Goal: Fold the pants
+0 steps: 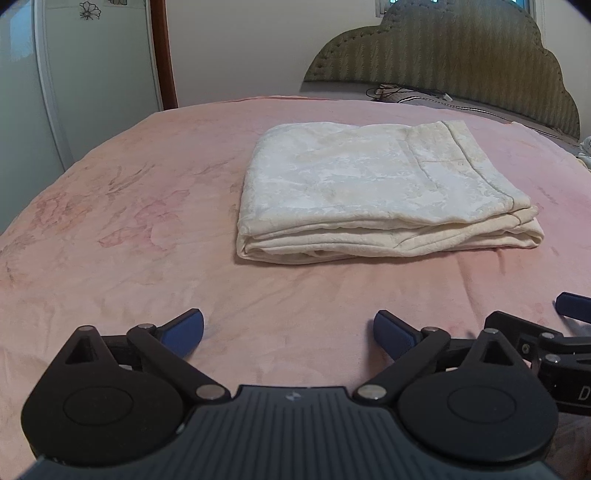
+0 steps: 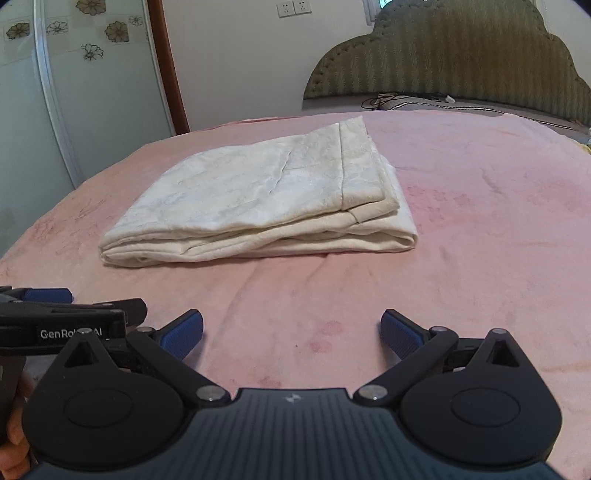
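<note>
Left wrist view: left hand-held gripper (image 1: 288, 334) sitting released w/ jaws wide, nothing btwn blue pads, hovering over pink bed cover (image 1: 129, 206). Cream pants (image 1: 369, 184) lying folded in a flat stack mid-bed, apart from both. Right hand-held gripper (image 2: 291, 334) also gaping, empty, just beside left one.

The bed (image 1: 129, 221) has a fuzzy pink blanket (image 2: 480, 221) with a faint floral print spread right across it, and behind it there's a scalloped olive-green headboard (image 1: 461, 48) with a tangle of cables (image 2: 384, 99) lying at its base. Over on the left is a white wardrobe door (image 2: 92, 92) with flower decals (image 2: 116, 31), next to a brown wooden door frame (image 1: 162, 48). A pair of wall sockets (image 2: 293, 8) sits high on the cream wall (image 2: 251, 55).
</note>
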A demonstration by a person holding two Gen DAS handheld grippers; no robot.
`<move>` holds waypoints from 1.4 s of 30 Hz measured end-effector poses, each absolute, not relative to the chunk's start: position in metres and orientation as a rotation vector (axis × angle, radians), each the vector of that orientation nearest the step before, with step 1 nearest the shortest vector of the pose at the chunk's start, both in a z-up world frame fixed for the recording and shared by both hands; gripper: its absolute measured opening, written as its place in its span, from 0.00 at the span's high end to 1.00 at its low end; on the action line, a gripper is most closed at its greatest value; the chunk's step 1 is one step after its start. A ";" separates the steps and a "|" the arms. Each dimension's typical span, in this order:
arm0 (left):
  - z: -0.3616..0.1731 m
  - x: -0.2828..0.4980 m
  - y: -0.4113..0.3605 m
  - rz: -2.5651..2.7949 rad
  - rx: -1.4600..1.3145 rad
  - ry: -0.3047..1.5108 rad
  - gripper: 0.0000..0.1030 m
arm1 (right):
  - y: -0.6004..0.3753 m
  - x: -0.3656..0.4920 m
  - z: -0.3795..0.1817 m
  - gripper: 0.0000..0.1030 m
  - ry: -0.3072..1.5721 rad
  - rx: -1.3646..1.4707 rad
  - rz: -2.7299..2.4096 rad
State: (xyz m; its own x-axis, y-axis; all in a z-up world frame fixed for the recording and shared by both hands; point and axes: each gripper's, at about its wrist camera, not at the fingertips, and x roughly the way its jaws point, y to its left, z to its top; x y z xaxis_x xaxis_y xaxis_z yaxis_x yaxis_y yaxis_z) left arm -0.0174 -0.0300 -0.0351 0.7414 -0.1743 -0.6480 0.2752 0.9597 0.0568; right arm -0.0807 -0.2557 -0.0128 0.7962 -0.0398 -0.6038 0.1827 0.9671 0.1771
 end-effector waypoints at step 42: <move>-0.043 -0.009 -0.023 -0.255 0.120 0.679 0.00 | -0.262 -0.077 -0.020 0.00 0.688 0.124 -0.116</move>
State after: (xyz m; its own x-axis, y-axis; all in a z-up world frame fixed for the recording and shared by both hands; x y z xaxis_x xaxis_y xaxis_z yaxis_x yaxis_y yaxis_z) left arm -0.0086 -0.0232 -0.0428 0.7489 -0.1937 -0.6338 0.2717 0.9620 0.0270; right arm -0.0774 -0.2620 -0.0199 0.7666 -0.0655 -0.6387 0.1477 0.9861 0.0760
